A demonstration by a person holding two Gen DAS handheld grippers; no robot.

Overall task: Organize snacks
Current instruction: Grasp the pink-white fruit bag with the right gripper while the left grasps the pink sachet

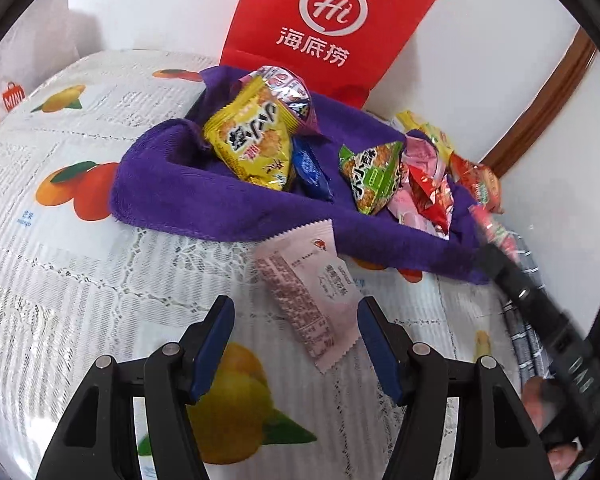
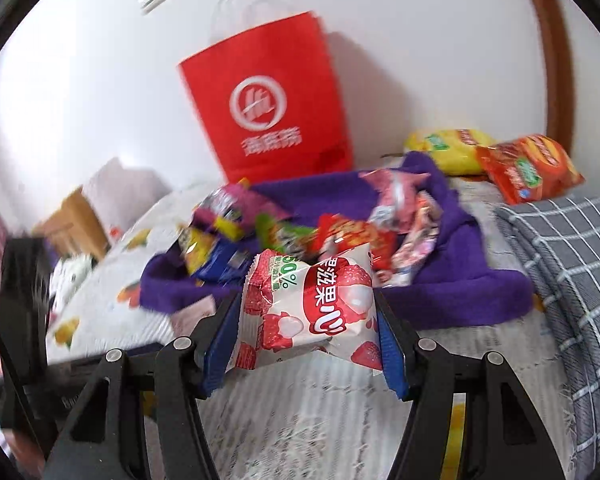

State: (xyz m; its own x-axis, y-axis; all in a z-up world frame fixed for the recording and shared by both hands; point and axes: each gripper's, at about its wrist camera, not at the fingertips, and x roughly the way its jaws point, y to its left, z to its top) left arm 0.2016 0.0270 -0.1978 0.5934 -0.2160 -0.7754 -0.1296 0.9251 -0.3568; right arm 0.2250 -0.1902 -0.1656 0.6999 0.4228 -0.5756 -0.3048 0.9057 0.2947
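A lychee jelly pack is clamped between the pads of the right hand-held gripper, lifted near the purple towel heaped with snacks. The left hand-held gripper is held apart over a pale pink packet on the desk.

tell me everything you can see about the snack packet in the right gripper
The lychee snack packet is a puffy, glossy pillow pouch, white with red and pink fruit pictures, red lettering and crimped ends. It is held off the table, slightly tilted, pinched at both sides between the blue pads of the right gripper, in front of the purple cloth.
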